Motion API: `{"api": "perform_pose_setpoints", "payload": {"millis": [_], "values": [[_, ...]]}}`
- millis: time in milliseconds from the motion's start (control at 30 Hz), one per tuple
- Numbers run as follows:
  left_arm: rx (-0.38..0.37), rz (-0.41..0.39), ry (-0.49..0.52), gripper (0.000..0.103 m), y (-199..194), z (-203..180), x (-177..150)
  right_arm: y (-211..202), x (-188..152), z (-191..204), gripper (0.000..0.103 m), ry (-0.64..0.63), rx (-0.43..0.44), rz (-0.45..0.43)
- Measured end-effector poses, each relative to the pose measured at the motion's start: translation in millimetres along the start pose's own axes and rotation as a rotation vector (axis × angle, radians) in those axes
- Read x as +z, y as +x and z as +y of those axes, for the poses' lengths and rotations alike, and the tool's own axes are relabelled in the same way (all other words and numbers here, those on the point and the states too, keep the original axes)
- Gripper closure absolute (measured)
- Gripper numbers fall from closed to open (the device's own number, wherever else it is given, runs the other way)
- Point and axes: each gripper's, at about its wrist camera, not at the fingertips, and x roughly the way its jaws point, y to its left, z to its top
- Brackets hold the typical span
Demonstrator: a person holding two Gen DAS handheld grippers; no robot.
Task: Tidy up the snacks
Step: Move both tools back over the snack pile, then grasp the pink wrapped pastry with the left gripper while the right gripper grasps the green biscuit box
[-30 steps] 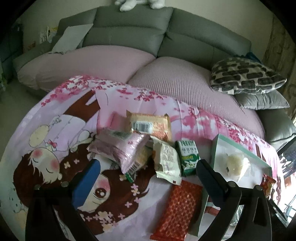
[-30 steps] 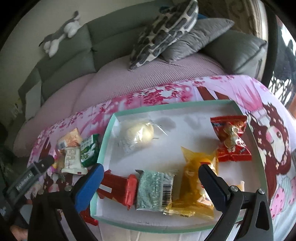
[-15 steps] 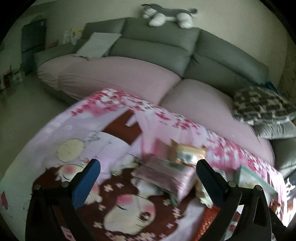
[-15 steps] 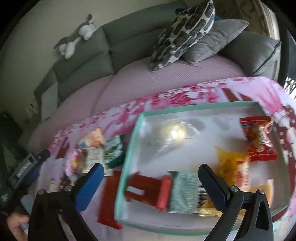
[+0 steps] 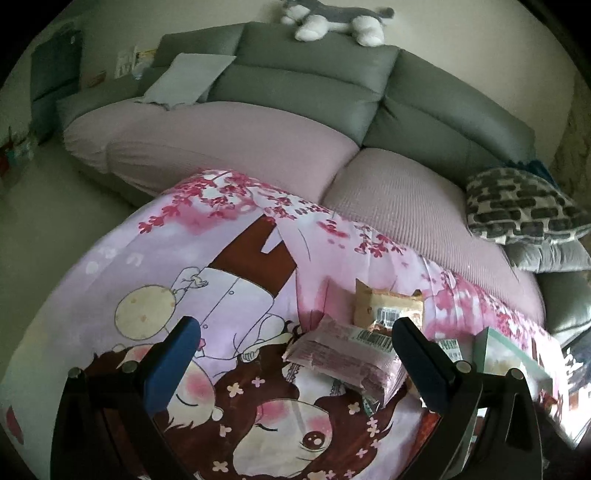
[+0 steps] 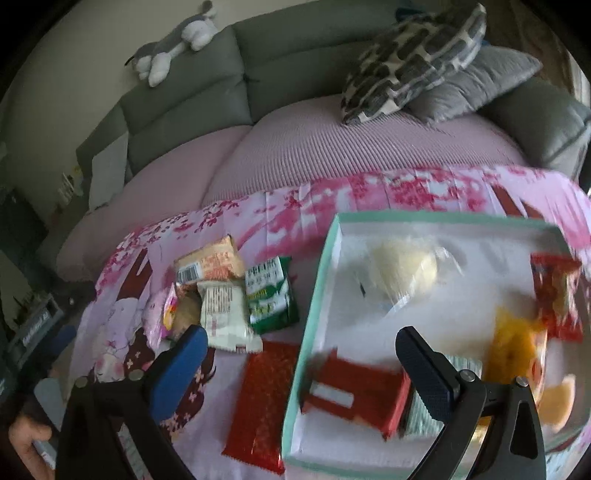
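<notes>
My left tongs point(image 5: 295, 347) hang wide open, empty, a pink packet point(image 5: 343, 354) between their tips. My right tongs point(image 6: 299, 354) gape empty too, over the box point(image 6: 314, 306) edge, loose snacks point(image 6: 236, 291) just beyond their left finger.

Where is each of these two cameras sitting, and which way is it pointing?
Left wrist: on the left gripper, looking across the cartoon cloth to the grey sofa; only its two open fingers show.
Right wrist: on the right gripper, looking down at the teal-rimmed tray; its open fingers show, plus a hand at the lower left.
Shared: the orange snack packet, the tray, the patterned pillow and the plush toy.
</notes>
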Motion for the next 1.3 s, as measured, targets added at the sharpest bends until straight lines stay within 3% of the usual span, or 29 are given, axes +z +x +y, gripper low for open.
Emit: {"api": "perform_pose_setpoints", "payload": {"millis": [133, 233, 400, 467, 667, 933, 1067, 1300], "values": [[-0.041, 0.055, 0.018, 0.0, 13, -3, -3, 10, 30, 14, 0.001, -0.079, 0.076, 0.043], [-0.048, 0.091, 0.053, 0.0, 25, -10, -9, 18, 51, 28, 0.001, -0.147, 0.059, 0.079], [-0.097, 0.127, 0.093, 0.0, 38, -21, -15, 41, 66, 47, 0.013, -0.265, 0.01, 0.201], [-0.105, 0.141, 0.112, 0.0, 44, -26, -18, 54, 67, 48, 0.022, -0.275, -0.009, 0.252], [-0.111, 0.159, 0.122, 0.0, 53, -30, -20, 88, 59, 48, 0.034, -0.272, -0.02, 0.357], [-0.128, 0.125, 0.07, 0.0, 57, -35, -12, 111, 53, 46, 0.035, -0.247, -0.031, 0.404], [-0.127, 0.166, -0.015, 0.0, 73, -31, -11, 115, 54, 45, 0.035, -0.255, -0.064, 0.419], [-0.111, 0.211, -0.054, 0.0, 88, -31, -13, 126, 53, 39, 0.035, -0.249, -0.071, 0.439]]}}
